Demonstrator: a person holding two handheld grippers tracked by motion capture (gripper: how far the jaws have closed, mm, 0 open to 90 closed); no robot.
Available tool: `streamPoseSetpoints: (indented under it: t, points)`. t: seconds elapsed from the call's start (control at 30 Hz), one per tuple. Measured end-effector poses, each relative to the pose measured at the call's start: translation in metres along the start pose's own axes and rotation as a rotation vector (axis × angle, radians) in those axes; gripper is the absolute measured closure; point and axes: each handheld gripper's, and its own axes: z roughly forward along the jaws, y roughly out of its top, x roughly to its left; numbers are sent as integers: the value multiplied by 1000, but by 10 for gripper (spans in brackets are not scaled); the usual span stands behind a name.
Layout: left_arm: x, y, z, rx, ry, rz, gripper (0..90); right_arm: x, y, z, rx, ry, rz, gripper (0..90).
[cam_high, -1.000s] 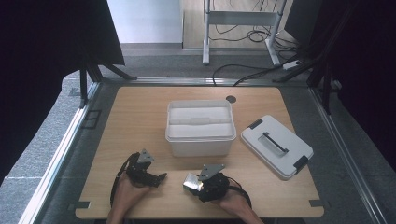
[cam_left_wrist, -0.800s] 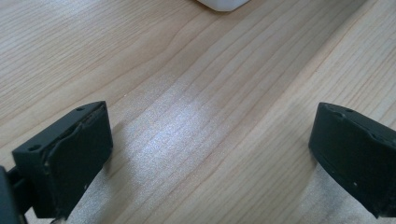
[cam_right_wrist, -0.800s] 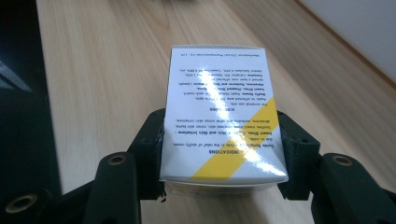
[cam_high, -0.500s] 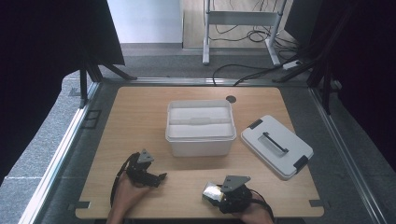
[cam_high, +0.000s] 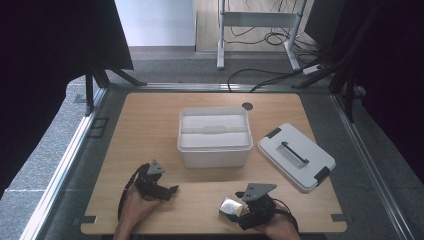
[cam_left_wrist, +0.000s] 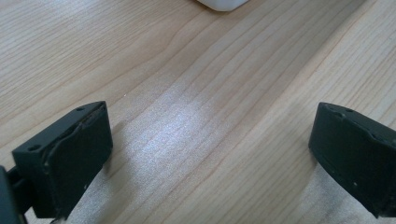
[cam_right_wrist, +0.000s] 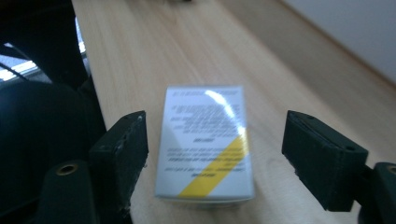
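Right gripper view: a small white carton (cam_right_wrist: 204, 147) with printed text and a yellow diagonal stripe is seen lying on the wooden table (cam_right_wrist: 196, 56) between the two black jaws of the right gripper (cam_right_wrist: 215, 161). The jaws have just been opening; a gap is visible on either side of the carton, so nothing is clamped. In the high view the carton (cam_high: 229, 206) is found at the lower middle of the frame, near the table's front edge, with the right gripper (cam_high: 242, 212) just beside it. The left gripper (cam_high: 167, 190), at the lower left, is held with its jaws wide apart over bare wood. The open white bin (cam_high: 215, 135) sits at the centre and its lid (cam_high: 296, 156) lies to the right.

A knock is judged the main risk: if the right gripper is withdrawn askew, the carton could be dragged by a jaw towards the nearby edge.
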Motion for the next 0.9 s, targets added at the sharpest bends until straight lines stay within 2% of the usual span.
streamPoseSetpoints:
  t: [0.1, 0.2, 0.23, 0.27, 0.3, 0.37, 0.47, 0.5, 0.53, 0.6, 0.63, 0.7, 0.73, 0.77, 0.8, 0.83, 0.87, 0.9]
  points:
    - [0, 1, 0, 6, -13, 14, 0, -8, 7, -7, -23, 4, 20, 208]
    - [0, 6, -2, 8, -29, 26, 0, -21, 11, -13, -42, -27, 42, 205]
    - [0, 6, -2, 8, -29, 26, 0, -21, 11, -13, -42, -27, 42, 205]
    - [0, 12, -5, -6, -59, 22, 0, -31, 13, -16, -44, -60, 53, 201]
    - [0, 12, -5, -6, -59, 22, 0, -37, 13, -18, -46, -73, 64, 198]
    - [0, 23, -10, -28, -83, 25, 0, -47, 13, -20, -47, -104, 76, 180]
    - [-1, 36, -12, -49, -93, 42, 6, -61, 13, -23, -44, -145, 98, 140]
    - [-1, 36, -12, -49, -93, 42, 5, -66, 13, -23, -46, -156, 106, 133]
    - [0, 41, -13, -54, -98, 48, 5, -66, 13, -23, -46, -156, 106, 133]
    - [1, 55, -11, -66, -108, 54, 0, -79, 16, -23, -42, -185, 118, 117]
    - [1, 55, -11, -66, -108, 54, 0, -79, 16, -23, -42, -185, 118, 117]
    - [2, 68, -8, -68, -122, 71, 0, -92, 20, -20, -48, -202, 124, 63]
    - [3, 72, -8, -60, -120, 91, 0, -97, 22, -19, -53, -206, 126, 39]
    - [3, 72, -8, -60, -120, 91, 0, -97, 22, -19, -53, -206, 126, 39]
    - [3, 76, -7, -56, -115, 102, 0, -105, 26, -15, -62, -212, 127, 15]
    - [4, 80, -6, -53, -109, 101, 0, -105, 26, -15, -62, -212, 127, 15]
    - [6, 86, -3, -55, -107, 100, 0, -112, 30, -11, -71, -210, 125, 10]
    - [6, 86, -3, -55, -107, 100, 0, -112, 30, -11, -71, -210, 125, 10]
